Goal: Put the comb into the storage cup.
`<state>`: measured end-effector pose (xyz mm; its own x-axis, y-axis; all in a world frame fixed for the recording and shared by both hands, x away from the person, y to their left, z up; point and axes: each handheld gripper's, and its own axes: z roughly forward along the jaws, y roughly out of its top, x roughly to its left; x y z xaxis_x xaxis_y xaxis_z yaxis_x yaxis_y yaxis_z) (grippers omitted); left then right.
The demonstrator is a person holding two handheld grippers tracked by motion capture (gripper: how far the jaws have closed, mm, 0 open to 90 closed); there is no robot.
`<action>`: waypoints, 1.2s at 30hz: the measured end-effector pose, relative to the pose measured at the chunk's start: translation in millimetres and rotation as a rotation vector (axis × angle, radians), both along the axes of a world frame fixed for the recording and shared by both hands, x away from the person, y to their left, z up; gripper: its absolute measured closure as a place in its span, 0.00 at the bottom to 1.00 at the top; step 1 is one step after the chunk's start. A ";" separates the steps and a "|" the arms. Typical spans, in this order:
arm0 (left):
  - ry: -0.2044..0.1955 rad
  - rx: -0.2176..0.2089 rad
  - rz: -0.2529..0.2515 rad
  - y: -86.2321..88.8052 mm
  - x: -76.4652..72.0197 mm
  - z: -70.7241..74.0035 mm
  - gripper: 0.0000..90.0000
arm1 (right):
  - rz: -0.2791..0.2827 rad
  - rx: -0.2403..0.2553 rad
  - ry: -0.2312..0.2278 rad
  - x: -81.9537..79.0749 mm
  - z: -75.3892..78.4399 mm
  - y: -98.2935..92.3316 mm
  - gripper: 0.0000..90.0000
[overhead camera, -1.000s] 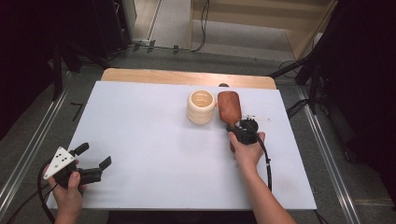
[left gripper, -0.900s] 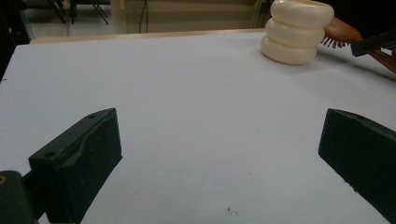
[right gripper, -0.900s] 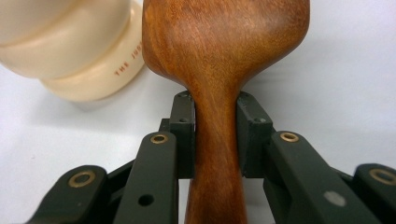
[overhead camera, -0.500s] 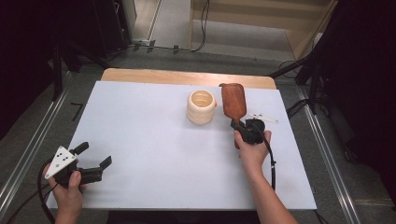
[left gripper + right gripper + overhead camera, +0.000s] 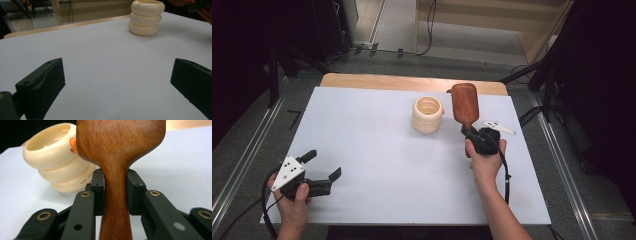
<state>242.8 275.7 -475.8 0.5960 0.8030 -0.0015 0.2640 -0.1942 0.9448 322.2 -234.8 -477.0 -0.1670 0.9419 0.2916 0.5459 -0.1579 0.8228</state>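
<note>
The right gripper had its two black jaws pinched on the narrow wooden handle of a brown hairbrush, one jaw pressed to each side of the neck just below where the handle widened into the head. In the high view the right gripper sat at about four o'clock of the table's middle, held by the person's right hand, and the hairbrush stood up from it toward twelve o'clock, lifted off the surface, with bristles showing along its left edge. A cream ribbed cup — three stacked rounded rings, open at the top — stood upright on the white table just beside the brush head, at its nine o'clock; whether the two touched could not be told. In the right gripper view the cup rose behind the brush at ten o'clock, with small lettering on its lower ring, too small to read.

The left gripper lay low at about eight o'clock of the table, in the person's left hand, jaws spread wide and pinching nothing. In the left gripper view only bare white tabletop lay between the jaws, and the cup stood well apart at one o'clock.
</note>
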 end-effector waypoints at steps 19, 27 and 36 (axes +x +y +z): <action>-0.014 -0.005 -0.106 -47.7 4.4 19.0 0.00 | 0.055 -0.015 -0.098 -17.8 16.8 -3.3 0.78; -0.023 -0.007 -0.151 -71.2 12.4 26.4 0.00 | 0.109 -0.032 -0.155 -27.5 22.0 -1.4 0.78; -0.009 -0.026 -0.210 -97.2 23.9 31.8 0.00 | 0.171 -0.027 -0.177 -35.7 20.7 3.7 0.78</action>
